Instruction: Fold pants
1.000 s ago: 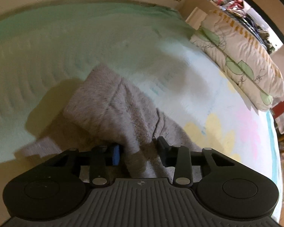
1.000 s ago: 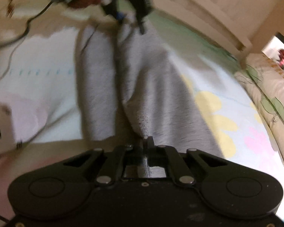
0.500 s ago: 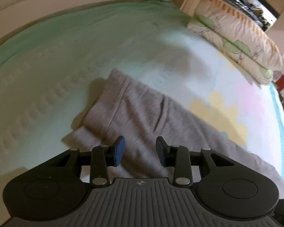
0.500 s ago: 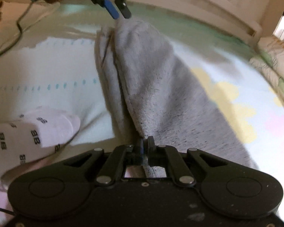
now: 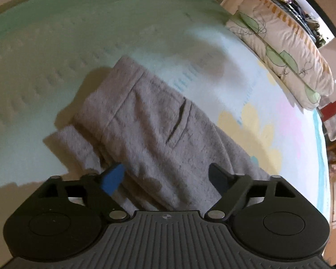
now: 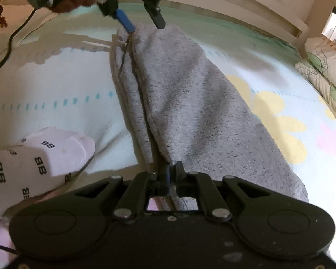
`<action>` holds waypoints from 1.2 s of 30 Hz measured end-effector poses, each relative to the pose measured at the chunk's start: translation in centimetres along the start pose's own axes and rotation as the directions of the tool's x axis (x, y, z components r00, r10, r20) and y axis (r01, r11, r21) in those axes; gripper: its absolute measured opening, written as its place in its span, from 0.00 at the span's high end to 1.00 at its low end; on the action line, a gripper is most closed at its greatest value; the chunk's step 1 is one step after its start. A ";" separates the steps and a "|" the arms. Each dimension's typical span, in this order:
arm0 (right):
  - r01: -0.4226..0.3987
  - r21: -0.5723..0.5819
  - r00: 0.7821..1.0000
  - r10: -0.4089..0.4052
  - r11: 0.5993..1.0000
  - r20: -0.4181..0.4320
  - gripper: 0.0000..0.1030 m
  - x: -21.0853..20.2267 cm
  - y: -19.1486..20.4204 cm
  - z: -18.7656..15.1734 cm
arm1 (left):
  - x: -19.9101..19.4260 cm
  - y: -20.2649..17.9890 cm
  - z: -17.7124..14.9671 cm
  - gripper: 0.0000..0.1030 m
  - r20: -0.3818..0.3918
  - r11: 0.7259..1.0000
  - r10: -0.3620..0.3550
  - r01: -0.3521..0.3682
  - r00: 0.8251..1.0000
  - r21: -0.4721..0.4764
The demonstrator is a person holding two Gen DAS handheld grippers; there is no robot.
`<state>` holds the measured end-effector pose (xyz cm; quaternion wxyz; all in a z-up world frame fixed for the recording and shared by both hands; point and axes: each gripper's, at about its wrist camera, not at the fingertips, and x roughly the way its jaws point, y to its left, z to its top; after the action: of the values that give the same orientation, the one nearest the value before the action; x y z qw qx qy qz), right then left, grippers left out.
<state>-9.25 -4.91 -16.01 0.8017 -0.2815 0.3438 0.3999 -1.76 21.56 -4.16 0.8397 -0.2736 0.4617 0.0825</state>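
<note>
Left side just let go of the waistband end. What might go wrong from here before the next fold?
1. The right gripper alone pinches the grey pants; pulling now could drag them out of line.
2. The left gripper is opening just above the cloth; its blue pad sits close to the edge and may snag it on leaving.
3. The two layers lie offset near the waistband, so the next fold may come out uneven.

One pants (image 5: 159, 121), two pillows (image 5: 286, 51), one sock (image 6: 33, 157)
</note>
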 end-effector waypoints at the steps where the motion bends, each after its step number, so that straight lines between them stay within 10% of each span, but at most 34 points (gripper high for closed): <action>1: -0.001 0.003 1.000 0.001 1.000 0.001 0.93 0.0 -0.1 0.0 | 0.1 0.0 -0.3 0.14 -0.001 1.000 0.007 -0.007 1.000 0.006; 23: -0.016 0.021 1.000 0.016 1.000 -0.008 0.92 0.6 -0.4 0.4 | 1.7 3.3 3.1 0.10 0.216 0.986 0.026 0.010 0.976 -0.164; 36: -0.015 0.028 1.000 0.015 0.999 -0.012 0.92 0.7 -0.5 0.5 | 2.7 4.7 2.0 0.09 0.158 0.964 0.085 -0.041 0.984 -0.262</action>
<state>-8.32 -4.51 -16.20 0.8004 -0.2700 0.3563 0.3994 -0.66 26.28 -7.33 0.8298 -0.3577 0.3833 0.1914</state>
